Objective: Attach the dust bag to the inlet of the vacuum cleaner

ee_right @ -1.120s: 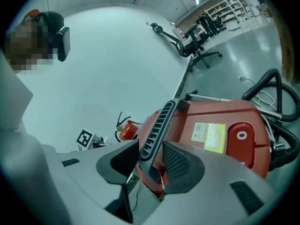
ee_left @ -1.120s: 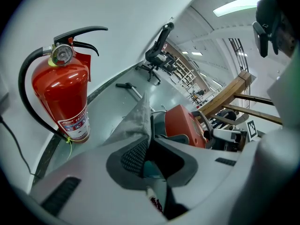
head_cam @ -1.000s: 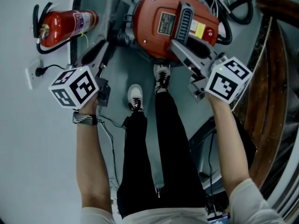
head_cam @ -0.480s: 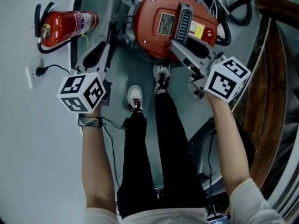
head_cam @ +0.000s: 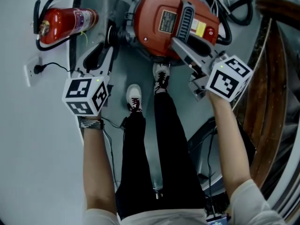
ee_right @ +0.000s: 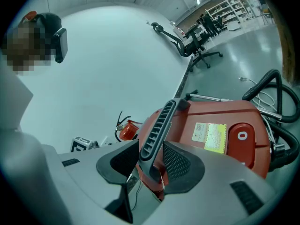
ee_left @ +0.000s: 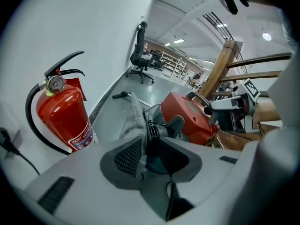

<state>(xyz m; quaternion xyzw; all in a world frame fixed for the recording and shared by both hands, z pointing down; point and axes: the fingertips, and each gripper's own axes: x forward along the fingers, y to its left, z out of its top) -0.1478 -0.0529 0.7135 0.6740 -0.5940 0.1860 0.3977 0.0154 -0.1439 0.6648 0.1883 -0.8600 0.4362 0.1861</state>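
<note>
Dust bag point(ee_left: 132, 121) of grey cloth lies on the floor at the vacuum's far left side, just right of a red fire extinguisher point(head_cam: 63, 25) by the wall. The left gripper point(ee_left: 152, 153) has its jaws spread, with the bag's edge and a black ribbed collar between them (the cloth lies along the left pad). The red vacuum cleaner point(head_cam: 159, 32) sits centre. The right gripper point(ee_right: 152, 165) pinches its black slotted handle point(ee_right: 157, 130).
</note>
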